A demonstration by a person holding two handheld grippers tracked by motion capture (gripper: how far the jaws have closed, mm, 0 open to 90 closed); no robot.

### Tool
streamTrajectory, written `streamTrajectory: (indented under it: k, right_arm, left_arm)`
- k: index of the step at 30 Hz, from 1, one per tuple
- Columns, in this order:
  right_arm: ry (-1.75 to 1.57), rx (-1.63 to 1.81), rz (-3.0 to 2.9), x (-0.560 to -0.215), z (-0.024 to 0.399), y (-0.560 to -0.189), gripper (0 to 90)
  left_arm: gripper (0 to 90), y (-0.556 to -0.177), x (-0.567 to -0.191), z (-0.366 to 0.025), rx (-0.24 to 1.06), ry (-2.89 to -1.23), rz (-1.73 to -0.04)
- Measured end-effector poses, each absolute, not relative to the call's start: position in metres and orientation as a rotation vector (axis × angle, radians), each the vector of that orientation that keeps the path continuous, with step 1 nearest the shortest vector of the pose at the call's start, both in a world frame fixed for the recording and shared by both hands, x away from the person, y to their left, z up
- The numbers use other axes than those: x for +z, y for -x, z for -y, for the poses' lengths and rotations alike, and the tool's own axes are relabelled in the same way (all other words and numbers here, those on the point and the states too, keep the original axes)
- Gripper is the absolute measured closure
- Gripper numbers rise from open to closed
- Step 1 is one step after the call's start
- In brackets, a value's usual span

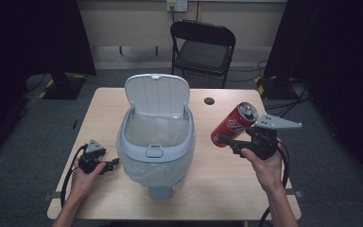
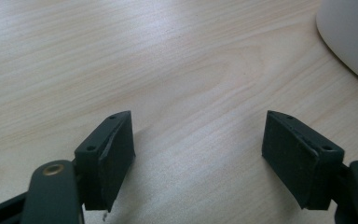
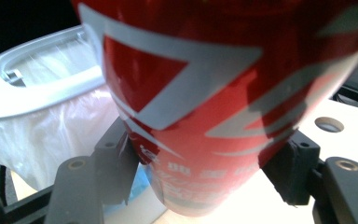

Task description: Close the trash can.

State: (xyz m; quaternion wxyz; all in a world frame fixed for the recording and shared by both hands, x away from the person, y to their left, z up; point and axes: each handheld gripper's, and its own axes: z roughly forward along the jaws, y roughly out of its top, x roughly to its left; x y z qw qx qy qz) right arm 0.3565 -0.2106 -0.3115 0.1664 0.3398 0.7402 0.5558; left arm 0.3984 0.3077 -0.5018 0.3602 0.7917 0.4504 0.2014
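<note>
Red drink can, clamped in the right gripper fingers, tilts top toward one o'clock, off the surface at three o'clock of the open bin; left gripper rests at nine o'clock, fingers apart, empty.

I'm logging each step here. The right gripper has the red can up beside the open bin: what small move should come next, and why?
Probably carry the red drink can leftward until it is over the mouth of the white lidded bin. The right gripper grips it off the wooden table, tilted, to the bin's right; the lid stands open and the clear liner is ready.
</note>
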Motion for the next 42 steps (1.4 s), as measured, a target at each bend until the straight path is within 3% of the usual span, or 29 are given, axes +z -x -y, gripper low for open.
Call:
streamTrajectory:
  k: [25,42]
  right_arm:
    - [-0.677,1.782,-2.067,-0.222,0.163,-0.349,34.0]
    - [-0.530,1.913,-2.240,-0.226,0.083,-0.375,33.3]
  left_arm:
    - [24.7,-0.398,-0.502,-0.308,0.519,-2.041,-1.161]
    - [24.5,-0.398,-0.502,-0.308,0.517,-2.041,-1.159]
